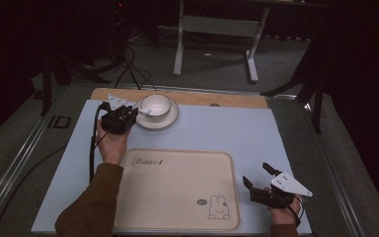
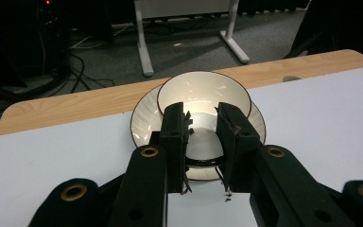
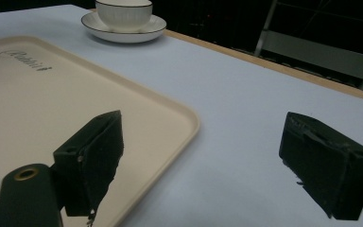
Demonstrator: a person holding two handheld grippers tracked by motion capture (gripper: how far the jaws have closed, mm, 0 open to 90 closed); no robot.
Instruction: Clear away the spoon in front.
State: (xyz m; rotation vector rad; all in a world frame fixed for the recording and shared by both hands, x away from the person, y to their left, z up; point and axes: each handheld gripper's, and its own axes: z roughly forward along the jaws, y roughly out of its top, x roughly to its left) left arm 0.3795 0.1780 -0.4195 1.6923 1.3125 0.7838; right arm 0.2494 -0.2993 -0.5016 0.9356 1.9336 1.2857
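Behind the blue mat (image 1: 217, 131) lay dim floor, and my left claw (image 2: 203, 124) pinched the near rim of the cup (image 2: 203, 94) on its saucer (image 2: 144, 124) at the far edge, so a tilt could tip it, my right claw (image 3: 203, 156) wide and idle beside the tray (image 1: 177, 192).

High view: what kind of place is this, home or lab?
Probably a lab or recording studio: black curtains all round, cables on the grey floor, a bare desk frame behind, and a staged table with a tray, cup and saucer.
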